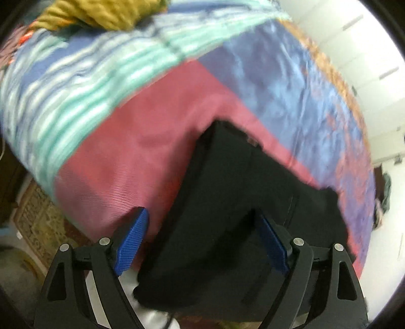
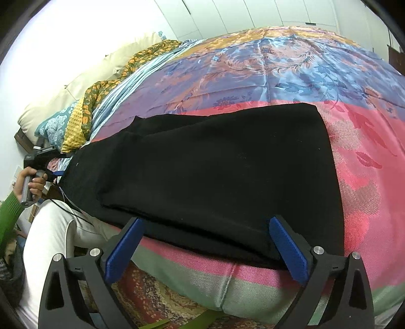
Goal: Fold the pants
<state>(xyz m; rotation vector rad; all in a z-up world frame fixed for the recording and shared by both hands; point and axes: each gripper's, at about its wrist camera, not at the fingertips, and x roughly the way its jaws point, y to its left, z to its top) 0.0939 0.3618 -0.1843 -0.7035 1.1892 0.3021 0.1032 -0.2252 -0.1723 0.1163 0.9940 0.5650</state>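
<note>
Left wrist view motion-blurred throughout: striped teal part of bedspread (image 1: 83, 83) smeared, pattern unreadable. Far edge of black pants (image 1: 227, 189) soft, small pale speck there too blurred to identify. Near end of pants cut off behind left gripper (image 1: 202, 243) fingers (image 1: 131, 240) and bottom frame edge; contact between right pad and cloth not resolvable. Mustard fabric (image 1: 101, 12) beyond pants cropped by top edge. Right wrist view: left gripper (image 2: 54, 174) mostly hidden behind pants (image 2: 215, 172) corner, tips barely visible, opening unclear. Person's hand (image 2: 29, 183) partly cut at frame rim. Rug (image 2: 157, 298) below pants hidden behind right gripper (image 2: 206, 250) frame.
</note>
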